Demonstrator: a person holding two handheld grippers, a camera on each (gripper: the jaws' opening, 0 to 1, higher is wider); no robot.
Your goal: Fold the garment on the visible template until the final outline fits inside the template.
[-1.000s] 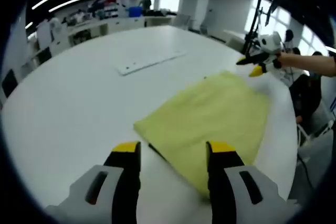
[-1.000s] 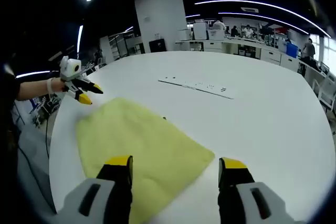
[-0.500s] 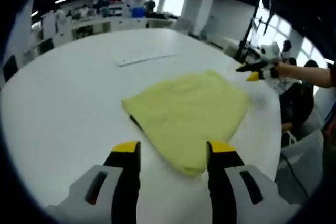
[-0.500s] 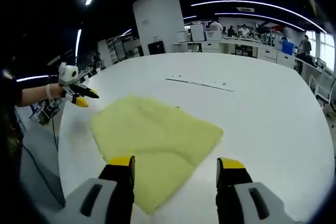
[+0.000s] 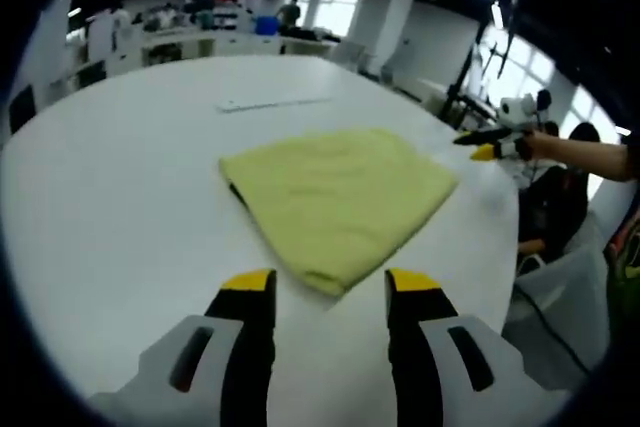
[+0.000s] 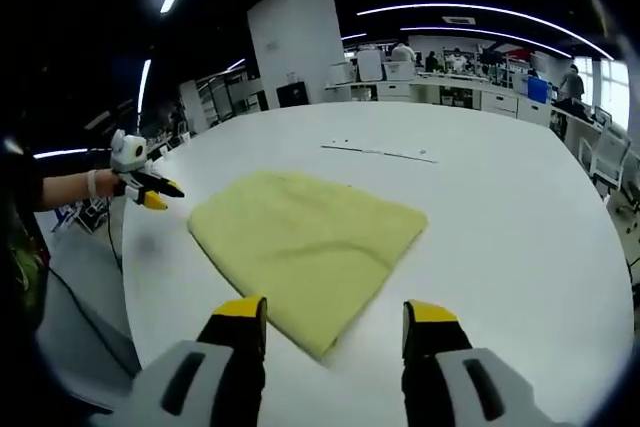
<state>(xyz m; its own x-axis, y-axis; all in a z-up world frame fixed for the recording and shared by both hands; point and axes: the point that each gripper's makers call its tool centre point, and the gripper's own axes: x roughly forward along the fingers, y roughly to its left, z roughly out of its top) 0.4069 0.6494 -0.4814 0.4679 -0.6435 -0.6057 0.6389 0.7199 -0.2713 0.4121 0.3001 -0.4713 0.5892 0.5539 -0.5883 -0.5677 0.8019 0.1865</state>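
Yellow garment folded to a compact four-sided pad, flat on the white tabletop, well inside its edge. Dark sliver under one edge, possibly the template; too little visible to tell. Before another fold: check outline against that edge, lift a corner pair evenly, no dragging. Left hand-held gripper parted, empty, just short of the nearest corner. Right hand-held gripper likewise agape, holding nothing.
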